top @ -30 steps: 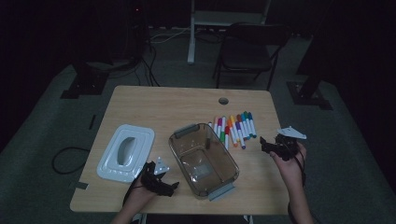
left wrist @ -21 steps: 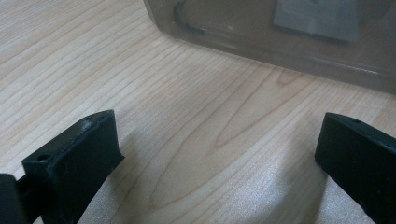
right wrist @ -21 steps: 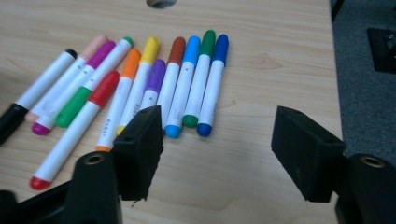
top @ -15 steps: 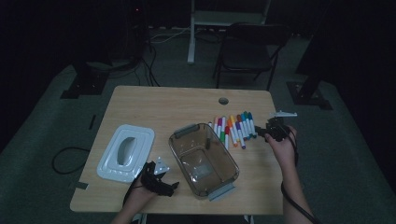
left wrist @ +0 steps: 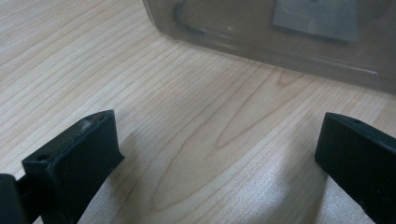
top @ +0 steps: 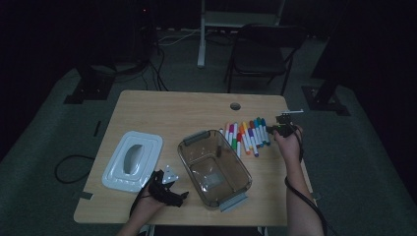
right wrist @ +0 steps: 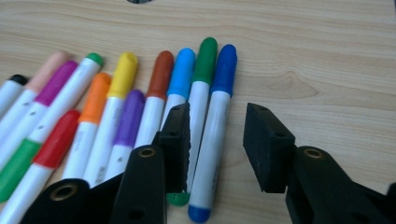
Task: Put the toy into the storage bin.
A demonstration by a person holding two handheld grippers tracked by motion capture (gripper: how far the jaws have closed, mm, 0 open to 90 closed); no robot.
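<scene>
Right gripper view: dark-blue marker point(right wrist: 212, 135) between right gripper point(right wrist: 217, 147) jaws.
Long axis parallel to jaws; jaws just closing, partly open, not yet gripping. Left gripper point(left wrist: 215, 158) wide open, empty.

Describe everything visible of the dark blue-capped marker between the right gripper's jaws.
The dark blue-capped marker has a white barrel, a dark blue cap at the far end and a blue plug at the near end. It looks like plastic. It lies flat on the wooden table as the outermost of the marker row, alongside the green-capped marker. The right gripper straddles it; its jaws have just been closing, with a gap showing on the right side.
</scene>
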